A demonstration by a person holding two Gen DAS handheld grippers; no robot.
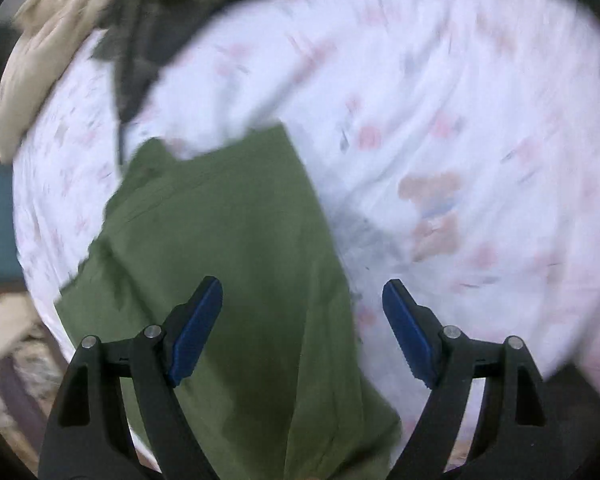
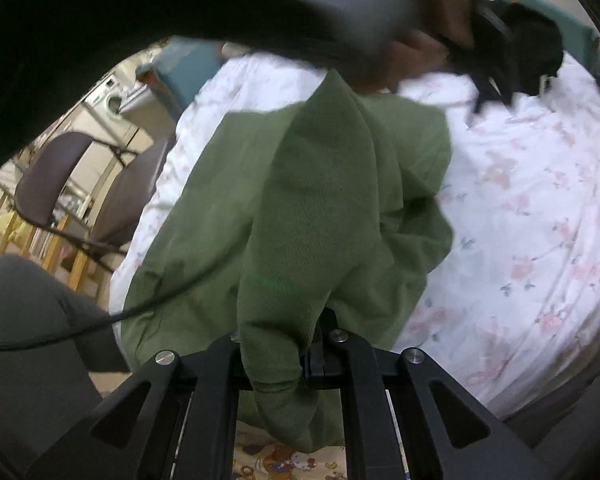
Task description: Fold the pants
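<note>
Green pants [image 2: 332, 200] on my floral-sheeted bed [image 2: 520, 220]

My right hand-held gripper [image 2: 312, 344] is clamped on a bunched fold of the plain olive, softly creased cloth, lifting it; my left hand-held gripper [image 1: 302, 320] hangs wide open above the pants, holding nothing. No readable writing.

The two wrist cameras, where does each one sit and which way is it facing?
Left wrist: on the left gripper, looking steeply down at green pants on a floral sheet; its jaws stand open.
Right wrist: on the right gripper, jaws shut on the pants; a hand and grey-clad leg show.
Shared: pants and sheet.
</note>
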